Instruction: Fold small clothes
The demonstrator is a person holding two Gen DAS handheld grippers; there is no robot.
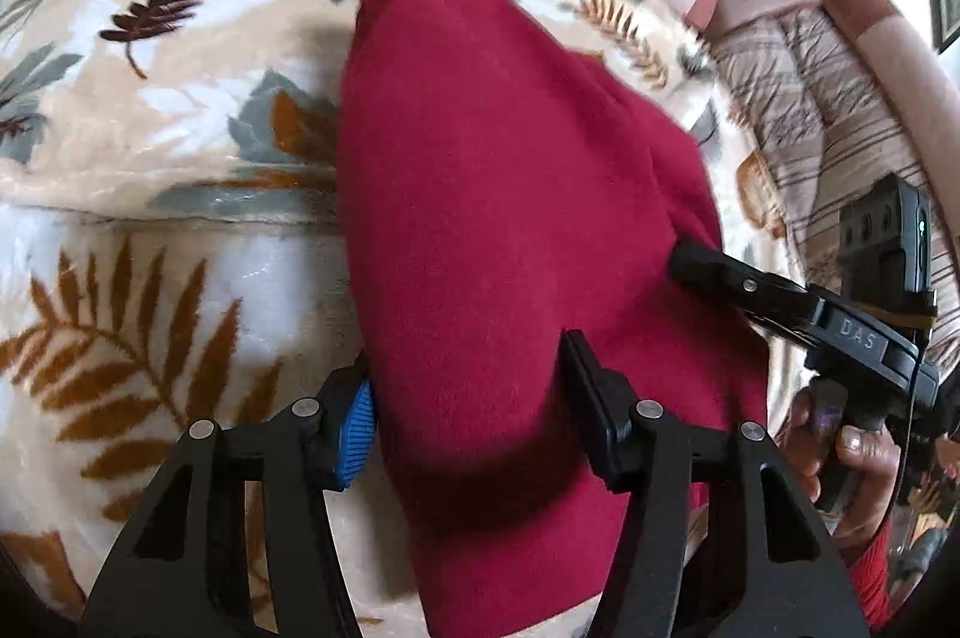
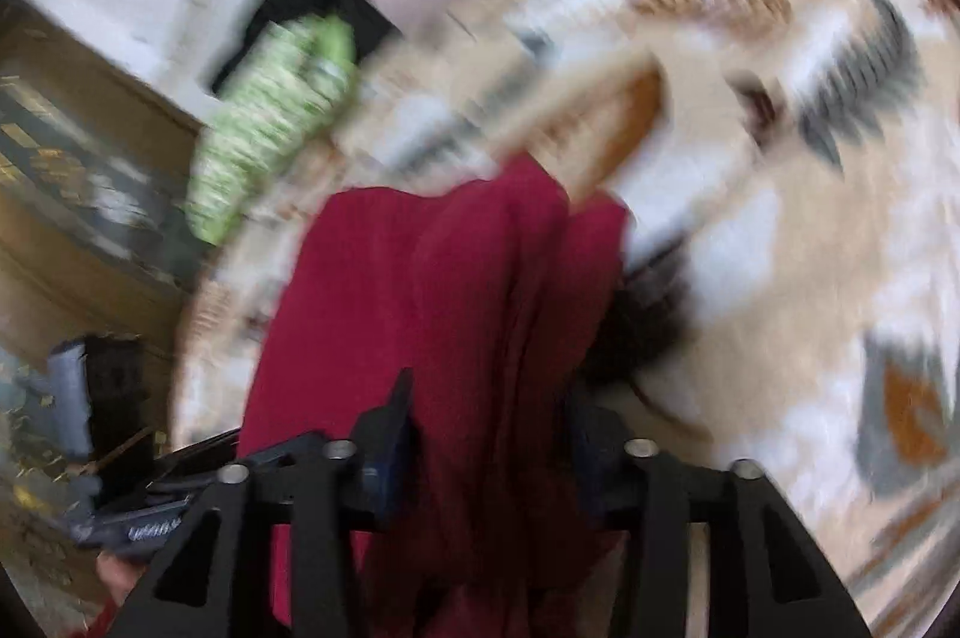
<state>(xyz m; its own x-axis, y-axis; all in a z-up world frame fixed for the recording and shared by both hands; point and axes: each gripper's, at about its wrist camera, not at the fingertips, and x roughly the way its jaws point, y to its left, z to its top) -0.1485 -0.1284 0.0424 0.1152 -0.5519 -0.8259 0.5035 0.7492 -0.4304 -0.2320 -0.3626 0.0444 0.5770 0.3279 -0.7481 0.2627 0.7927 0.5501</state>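
Surface: leaf-print blanket [image 1: 180, 170] covering a bed.
Cloth: red garment [image 1: 504, 194] draped mid-blanket.
Left gripper [image 1: 474, 398]: clamped on the garment's near edge.
Right gripper [image 2: 489, 434]: clamped on the garment too.
Room: striped sheet [image 1: 810, 98] far right.

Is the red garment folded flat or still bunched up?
Bunched, not folded flat: the red garment hangs in loose drapes on the leaf-print blanket, between the fingers of the left gripper and right gripper.

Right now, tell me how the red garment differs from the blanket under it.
The red garment is plain dark red; the blanket is cream with brown and grey leaves. The garment is small, bunched and lifted at one end between the left gripper and right gripper; the blanket lies spread wide beneath. Both are soft fabric.
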